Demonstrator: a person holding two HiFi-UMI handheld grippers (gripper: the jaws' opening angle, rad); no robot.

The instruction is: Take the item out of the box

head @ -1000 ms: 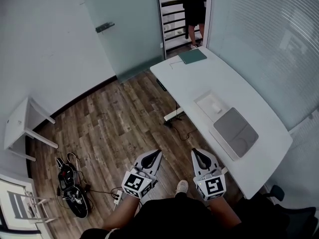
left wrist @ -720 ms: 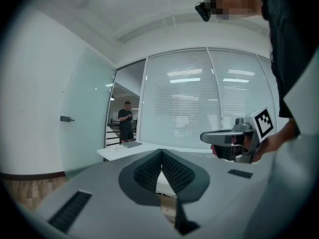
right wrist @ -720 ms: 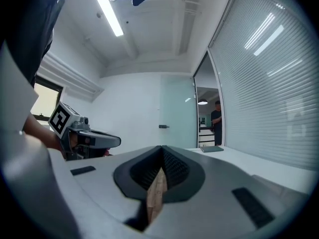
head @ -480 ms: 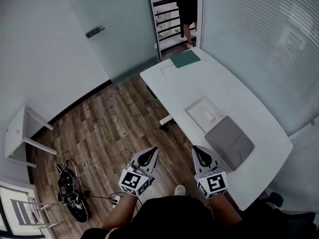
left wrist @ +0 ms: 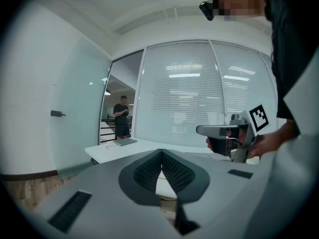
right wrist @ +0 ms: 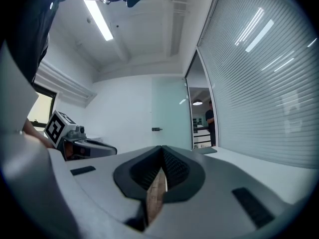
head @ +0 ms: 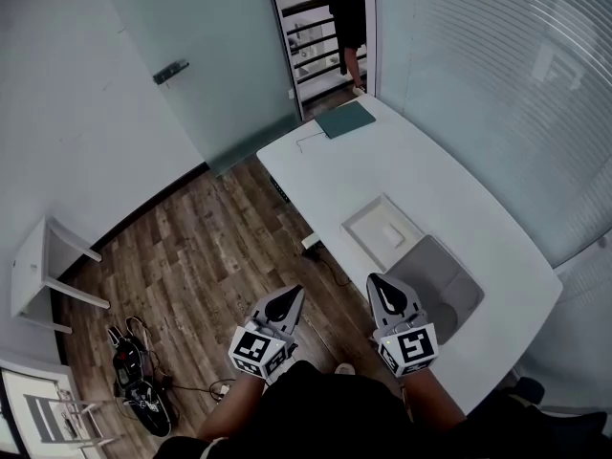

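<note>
A shallow white box (head: 360,233) lies open on the white table (head: 421,180), with a small white item (head: 392,229) inside it. A grey flat lid (head: 442,287) lies beside the box on its near side. My left gripper (head: 287,300) is shut and empty, held over the wooden floor short of the table. My right gripper (head: 382,286) is shut and empty too, its tip at the table's near edge by the grey lid. The left gripper view shows its own jaws (left wrist: 161,153) closed and the right gripper (left wrist: 200,130) alongside. In the right gripper view the jaws (right wrist: 162,151) meet.
A green notebook (head: 345,119) lies at the table's far end. A person in dark clothes (head: 344,8) stands in the doorway beyond. A glass door (head: 206,55) stands far left, a frosted wall (head: 497,84) right. A small white stand (head: 33,266) and tangled cables (head: 134,376) sit on the floor left.
Both grippers have come forward toward the table, still shut. The box and grey lid now lie closer to the right gripper's tip, and the table has slid left in the head view.
</note>
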